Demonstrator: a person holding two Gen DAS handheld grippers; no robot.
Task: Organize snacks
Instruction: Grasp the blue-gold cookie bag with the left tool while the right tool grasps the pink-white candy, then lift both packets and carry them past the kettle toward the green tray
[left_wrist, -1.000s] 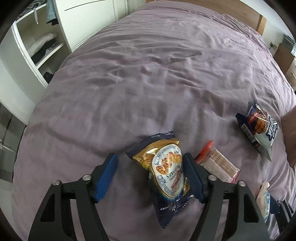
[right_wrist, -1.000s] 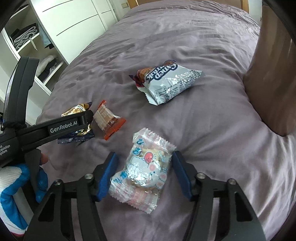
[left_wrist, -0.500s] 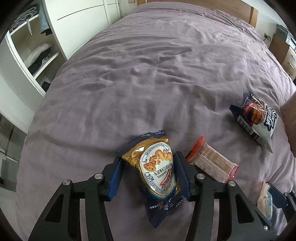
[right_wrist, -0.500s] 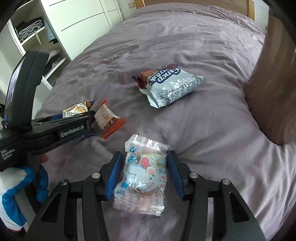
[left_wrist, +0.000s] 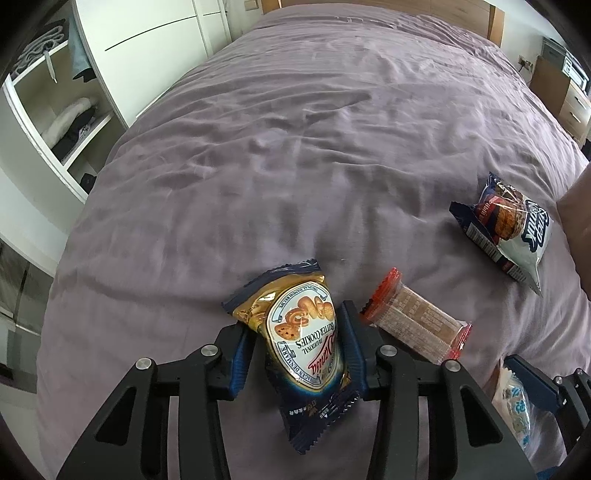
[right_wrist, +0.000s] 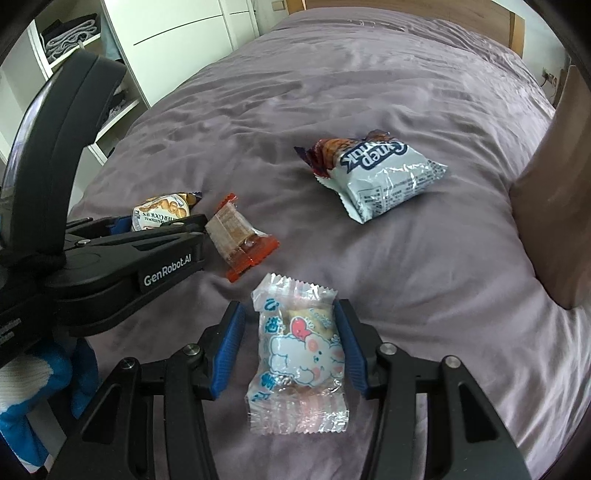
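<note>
The left tool is closed on the cookie bag, its blue pads pressing both sides of the gold and navy pack, which lies flat on the bed with its sealed top pointing to 12 o'clock. Just beside it, at 3 o'clock, lies the wafer pack with red ends, close to the right pad but whether touching I cannot tell. Well apart, at about 2 o'clock, sits the chip bag near a brown pillow.

The right tool brackets the bunny pack, a clear wrapper printed with a pink-eared rabbit. Its right pad touches the wrapper's edge; a thin gap shows at the left pad, so the tool is nearly closed but not clearly gripping (the crinkled film hides the exact contact). The pack rests on the bed, its long axis running from 12 to 6 o'clock.

In the right wrist view the left tool comes in from 9 o'clock, with the cookie bag between its fingers and the wafer pack at its tip. The chip bag lies at 1 o'clock. White shelves stand at 10 o'clock beyond the bed.
</note>
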